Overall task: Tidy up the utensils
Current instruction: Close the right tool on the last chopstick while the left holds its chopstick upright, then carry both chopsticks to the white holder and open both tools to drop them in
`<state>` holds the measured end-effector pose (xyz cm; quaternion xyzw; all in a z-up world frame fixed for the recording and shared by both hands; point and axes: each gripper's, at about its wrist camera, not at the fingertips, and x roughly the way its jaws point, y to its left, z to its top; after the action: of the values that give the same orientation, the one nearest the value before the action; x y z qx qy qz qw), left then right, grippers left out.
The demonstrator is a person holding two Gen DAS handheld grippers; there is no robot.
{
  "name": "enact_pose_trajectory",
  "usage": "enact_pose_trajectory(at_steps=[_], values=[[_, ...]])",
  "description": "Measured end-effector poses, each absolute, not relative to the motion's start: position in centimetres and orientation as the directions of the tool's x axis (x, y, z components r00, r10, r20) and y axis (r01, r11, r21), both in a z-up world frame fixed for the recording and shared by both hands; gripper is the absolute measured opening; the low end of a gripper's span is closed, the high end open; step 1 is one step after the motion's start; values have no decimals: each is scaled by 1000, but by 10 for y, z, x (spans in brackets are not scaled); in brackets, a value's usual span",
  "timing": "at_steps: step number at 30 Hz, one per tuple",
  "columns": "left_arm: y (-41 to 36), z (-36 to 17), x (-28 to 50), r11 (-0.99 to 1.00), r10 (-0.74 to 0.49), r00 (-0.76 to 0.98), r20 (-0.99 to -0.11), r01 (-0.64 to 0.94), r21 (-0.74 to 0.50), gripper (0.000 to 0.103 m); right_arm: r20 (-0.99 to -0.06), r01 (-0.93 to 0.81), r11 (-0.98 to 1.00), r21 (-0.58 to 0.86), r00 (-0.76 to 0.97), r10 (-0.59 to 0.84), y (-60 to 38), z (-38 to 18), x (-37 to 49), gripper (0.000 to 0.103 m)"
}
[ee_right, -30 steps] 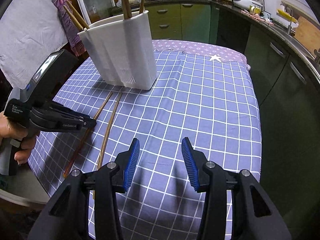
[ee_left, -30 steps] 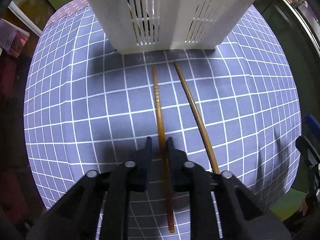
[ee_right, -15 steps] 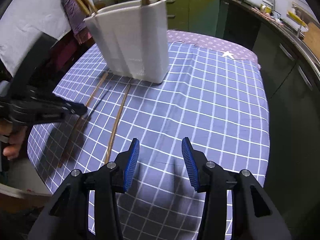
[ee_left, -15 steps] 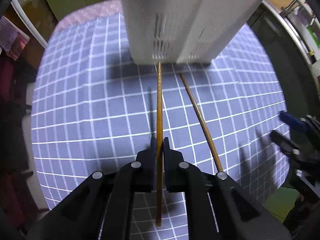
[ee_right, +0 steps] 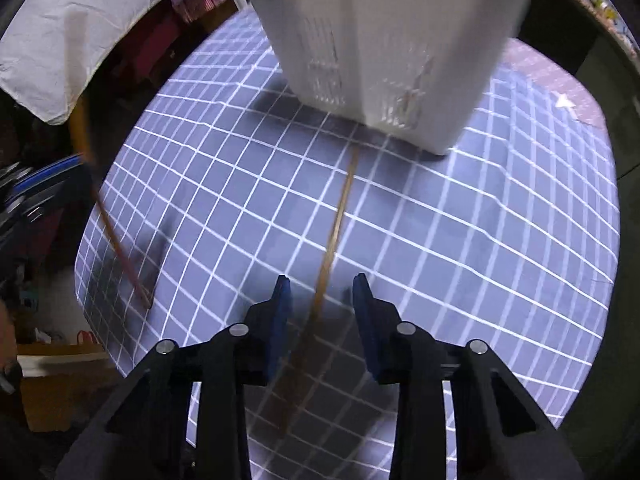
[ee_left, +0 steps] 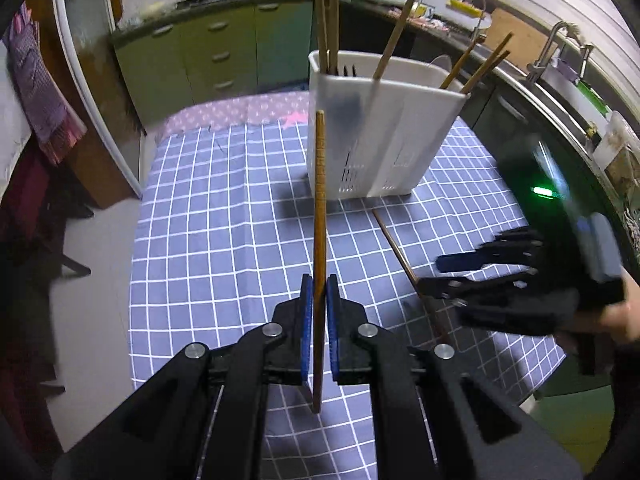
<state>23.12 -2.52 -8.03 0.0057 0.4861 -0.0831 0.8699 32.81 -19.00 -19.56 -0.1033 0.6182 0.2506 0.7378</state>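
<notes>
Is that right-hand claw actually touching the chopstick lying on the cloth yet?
Apart. In the right wrist view, the right gripper is open, its blue pads either side of the lying chopstick, with checked cloth visible between each pad and the stick.

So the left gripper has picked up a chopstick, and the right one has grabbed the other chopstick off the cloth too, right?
Not quite. The left gripper does hold a chopstick, but the right gripper is open. In the right wrist view, the other chopstick lies on the cloth between its spread fingers, not grabbed.
</notes>
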Motion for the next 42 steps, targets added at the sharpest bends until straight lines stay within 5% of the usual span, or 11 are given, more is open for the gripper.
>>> enact_pose_trajectory(at_steps=[15,25,35,42], values=[[-23,-75,221,978,-170,544,-822,195,-73,7,-990,-466,882,67,76,116,-159,-219,352,21],[-21,-77,218,977,-172,540,-824,199,-73,7,-991,-476,879,24,106,85,-147,-223,352,7],[-20,-75,216,978,-170,545,-821,195,-74,7,-947,-472,877,87,234,220,-173,-174,323,7],[-19,-71,209,977,-169,573,-802,203,-61,7,-823,-435,892,125,456,338,-225,-112,271,7]])
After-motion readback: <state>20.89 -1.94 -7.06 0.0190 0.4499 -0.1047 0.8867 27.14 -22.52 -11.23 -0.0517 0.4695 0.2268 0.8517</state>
